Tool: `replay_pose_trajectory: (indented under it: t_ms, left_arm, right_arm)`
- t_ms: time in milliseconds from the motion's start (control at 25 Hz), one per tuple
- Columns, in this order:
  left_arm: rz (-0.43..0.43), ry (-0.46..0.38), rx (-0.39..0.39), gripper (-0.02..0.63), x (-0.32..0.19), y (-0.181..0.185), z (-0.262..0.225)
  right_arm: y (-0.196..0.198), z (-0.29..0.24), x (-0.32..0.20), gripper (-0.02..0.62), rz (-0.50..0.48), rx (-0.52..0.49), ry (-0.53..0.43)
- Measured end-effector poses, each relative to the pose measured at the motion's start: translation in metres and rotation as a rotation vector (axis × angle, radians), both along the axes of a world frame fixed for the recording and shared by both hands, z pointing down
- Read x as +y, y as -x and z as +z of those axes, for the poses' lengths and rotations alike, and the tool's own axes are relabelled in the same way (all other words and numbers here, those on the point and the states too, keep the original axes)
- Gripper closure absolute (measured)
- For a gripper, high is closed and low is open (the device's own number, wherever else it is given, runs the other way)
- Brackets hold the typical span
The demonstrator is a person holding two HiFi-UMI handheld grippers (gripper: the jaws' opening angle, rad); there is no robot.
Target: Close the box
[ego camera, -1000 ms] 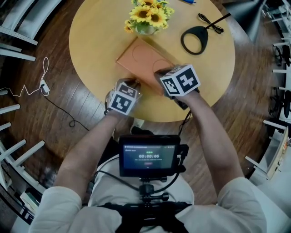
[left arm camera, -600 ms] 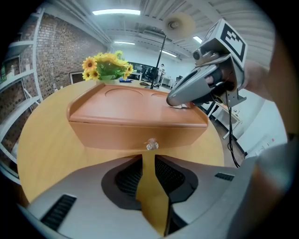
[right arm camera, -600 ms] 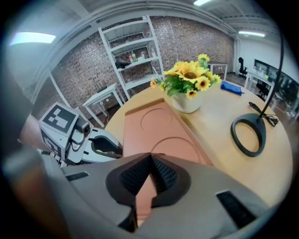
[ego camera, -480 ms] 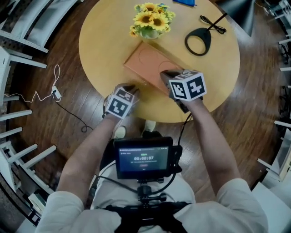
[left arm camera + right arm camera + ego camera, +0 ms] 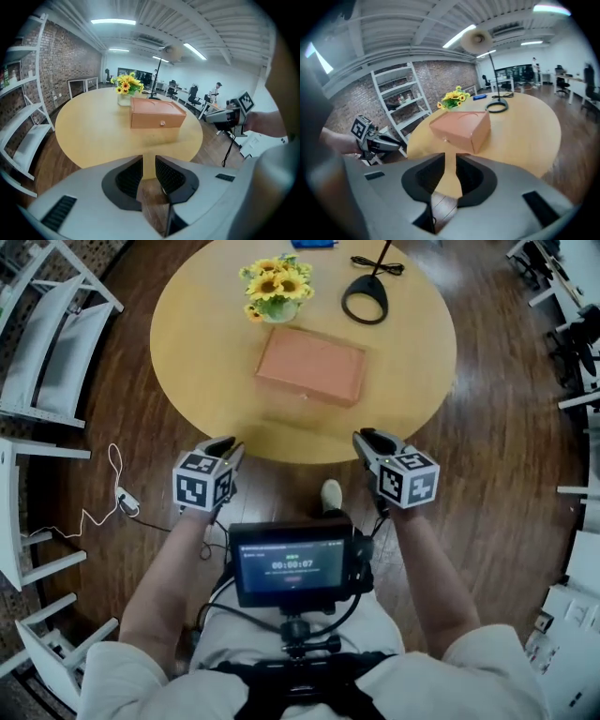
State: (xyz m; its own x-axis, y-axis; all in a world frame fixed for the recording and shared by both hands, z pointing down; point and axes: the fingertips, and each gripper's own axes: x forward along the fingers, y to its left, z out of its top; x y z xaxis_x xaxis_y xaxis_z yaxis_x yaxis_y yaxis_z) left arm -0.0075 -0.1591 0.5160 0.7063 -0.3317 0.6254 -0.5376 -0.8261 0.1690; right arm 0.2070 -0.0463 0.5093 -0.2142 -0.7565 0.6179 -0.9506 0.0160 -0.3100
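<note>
The orange box (image 5: 311,365) lies on the round wooden table (image 5: 197,352) with its lid down; a small knob (image 5: 162,123) shows on its front. Both grippers hang off the table's near edge, over the floor and well apart from the box. My left gripper (image 5: 229,448) has just been opening; its jaws stand a little apart with nothing between them (image 5: 149,164). My right gripper (image 5: 365,438) also shows a narrow gap with nothing in it (image 5: 451,161). From the right gripper view the box (image 5: 461,126) sits beyond the jaws.
A vase of sunflowers (image 5: 272,282) and a black ring-shaped lamp base (image 5: 366,301) stand behind the box. White chairs (image 5: 47,334) and a cable (image 5: 112,493) are on the wooden floor at left. A monitor (image 5: 292,563) hangs at the person's chest.
Both grippers have drawn back from the box, off the table's edge. The right gripper no longer rests on the lid. The box looks smaller and farther away in all views.
</note>
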Motion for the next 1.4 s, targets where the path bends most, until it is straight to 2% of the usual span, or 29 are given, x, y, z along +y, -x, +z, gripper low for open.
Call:
replay_pose_trajectory:
  t_ms: [160,240,360,480,560,800,1400]
  left_arm:
    - [0.1,-0.013,-0.001,0.52,0.02,0.051,-0.019]
    - [0.145,-0.011,-0.011,0.52,0.03,0.07,-0.021]
    - [0.175,-0.007,-0.017,0.52,0.046,0.105,-0.022]
    - [0.169,-0.003,0.008,0.52,0.066,0.15,-0.031]
    - [0.172,0.0,0.022,0.52,0.072,0.162,-0.033]
    - [0.163,0.019,0.024,0.52,0.076,0.158,-0.025]
    - [0.189,0.019,0.003,0.52,0.084,0.158,-0.024]
  right_arm:
    - [0.045,0.003,0.073,0.515,0.241,0.004,-0.005]
    - [0.07,0.002,0.101,0.515,0.311,-0.01,-0.01]
    - [0.11,0.0,0.137,0.517,0.362,-0.009,-0.002]
    - [0.152,-0.016,0.17,0.518,0.381,0.05,-0.002]
    - [0.164,-0.025,0.185,0.518,0.392,0.085,0.002]
    - [0.163,-0.023,0.201,0.518,0.38,0.112,0.037]
    - [0.17,-0.028,0.192,0.518,0.363,0.128,0.036]
